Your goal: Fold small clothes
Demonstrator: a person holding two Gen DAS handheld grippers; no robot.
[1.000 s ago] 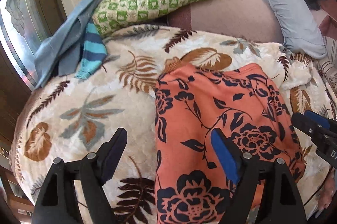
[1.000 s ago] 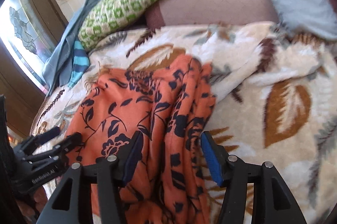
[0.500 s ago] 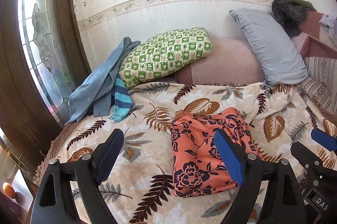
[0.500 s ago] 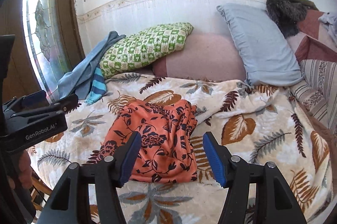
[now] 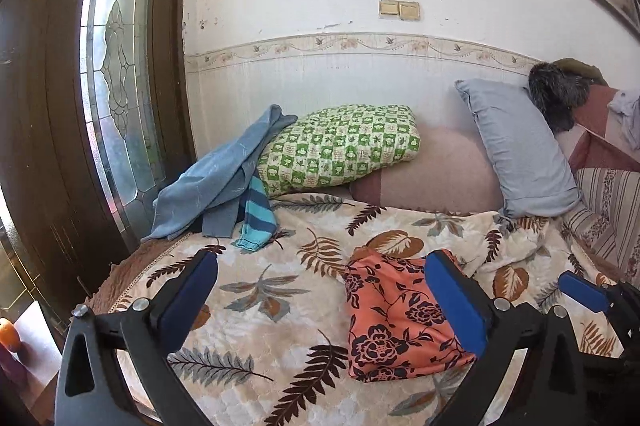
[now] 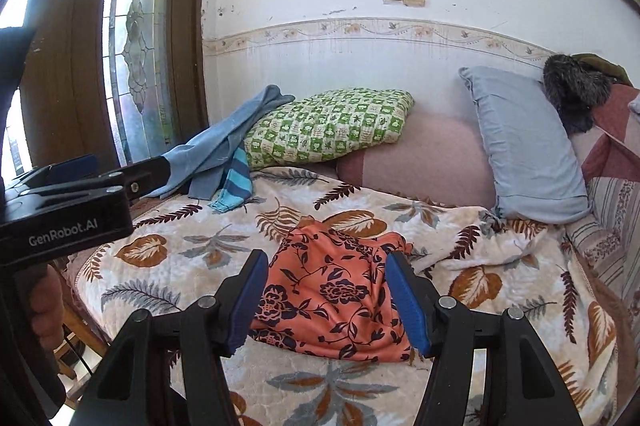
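So right now both of my tools are up off the bed [image 5: 280, 342] and empty. My left hand-held gripper [image 5: 320, 302] has its jaws spread wide, nothing between them but blanket, and my right hand-held gripper [image 6: 324, 302] is open too, a bit narrower, also holding nothing. The orange floral garment [image 6: 336, 302] is lying on the leaf-print blanket in a roughly folded bundle, toward the near edge of the bed and about the middle of it left to right. The bit that matters: from my right side it sits dead ahead and below, basically framed between the two blue pads, while from my left it's off to the right, partly behind my right-side finger [image 5: 456, 306]. So I'd say the right one is better lined up for whatever comes next, and the left would have to swing right to reach it. Its long axis looks like it runs near to far, with the far end bunched up and a bit messy, and the near edge flatter. My guess is this piece is mostly done, and the next one would come from the blue clothes pile [image 5: 216, 182] heaped at the far left by the green checked pillow [image 5: 340, 150], well apart from both tools, closer to my left.
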